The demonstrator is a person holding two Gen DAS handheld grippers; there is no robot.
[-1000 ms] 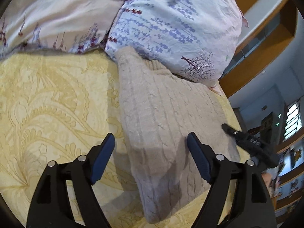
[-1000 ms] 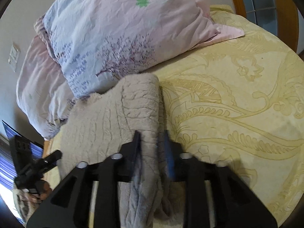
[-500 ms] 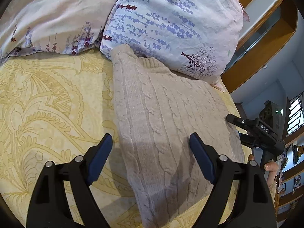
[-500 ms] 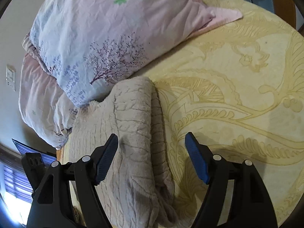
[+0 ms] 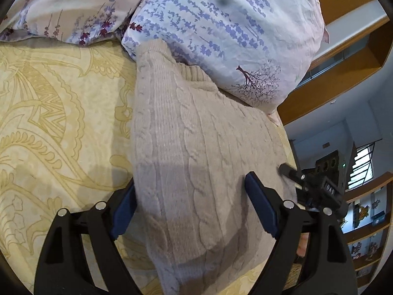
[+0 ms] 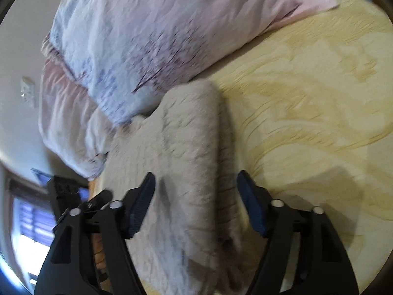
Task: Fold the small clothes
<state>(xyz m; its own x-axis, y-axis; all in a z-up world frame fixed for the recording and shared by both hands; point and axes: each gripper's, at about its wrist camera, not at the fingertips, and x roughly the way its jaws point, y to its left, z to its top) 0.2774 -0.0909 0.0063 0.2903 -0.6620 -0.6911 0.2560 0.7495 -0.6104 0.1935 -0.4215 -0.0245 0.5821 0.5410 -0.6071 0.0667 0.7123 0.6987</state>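
Note:
A beige cable-knit sweater [image 5: 196,147] lies folded lengthwise on the yellow patterned bedspread [image 5: 56,127], its top end against a pillow. My left gripper [image 5: 189,204] is open, its jaws low on either side of the sweater's near part. The other gripper shows as a black shape at the sweater's right edge [image 5: 312,186]. In the right wrist view, which is blurred, the sweater [image 6: 191,152] lies with its folded edge to the right. My right gripper [image 6: 196,204] is open over the sweater's near end, holding nothing.
Two floral pillows [image 5: 221,24] [image 6: 147,36] lie at the head of the bed, touching the sweater's far end. A wooden bed frame and shelves [image 5: 343,78] stand to the right. Bare bedspread [image 6: 307,98] stretches beside the sweater.
My right gripper opened and let go of the sweater's folded edge, then shifted while the view blurred. My left gripper stayed open and moved lower and closer along the sweater.

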